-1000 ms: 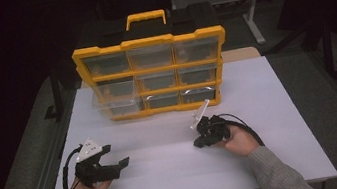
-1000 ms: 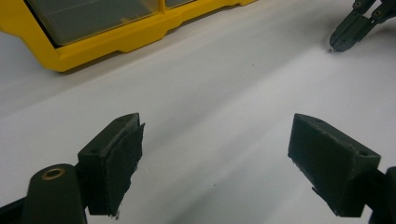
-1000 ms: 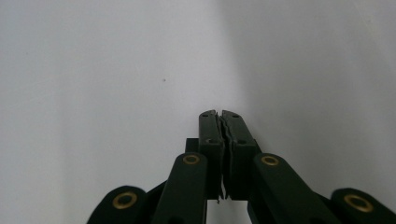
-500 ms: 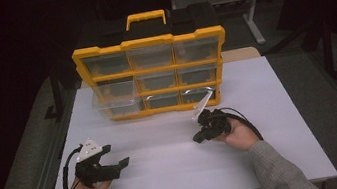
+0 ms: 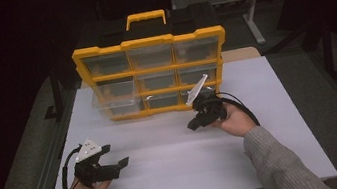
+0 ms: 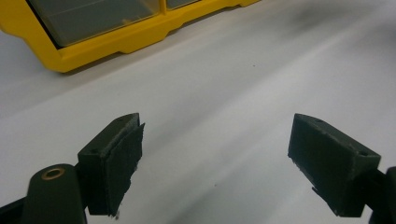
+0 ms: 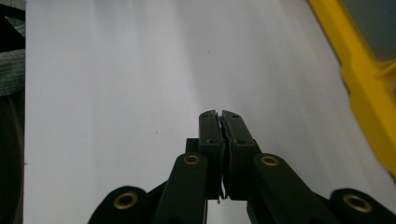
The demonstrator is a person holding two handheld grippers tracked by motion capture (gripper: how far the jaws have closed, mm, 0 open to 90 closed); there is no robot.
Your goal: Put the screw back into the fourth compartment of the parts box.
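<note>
Your right gripper (image 5: 195,124) hangs just in front of the yellow drawer organizer (image 5: 153,74), near its lower right corner. Its long axis runs from your hand at the right toward the near left, tips angled down at the white table (image 5: 272,124). In the right gripper view its pads (image 7: 208,126) press flat against each other with nothing between them.

The organizer stands upright at the far middle of the table, its long side running left to right, the drawer fronts facing you and its yellow handle (image 5: 145,18) on top. It has three rows of three clear drawers. One drawer at the left (image 5: 113,101) juts out toward you; whether anything lies in the drawers you cannot tell.

Your left gripper (image 5: 118,162) sits at the near left, well apart from the organizer, pointing right. Its pads (image 6: 119,161) stand wide apart over bare table.
</note>
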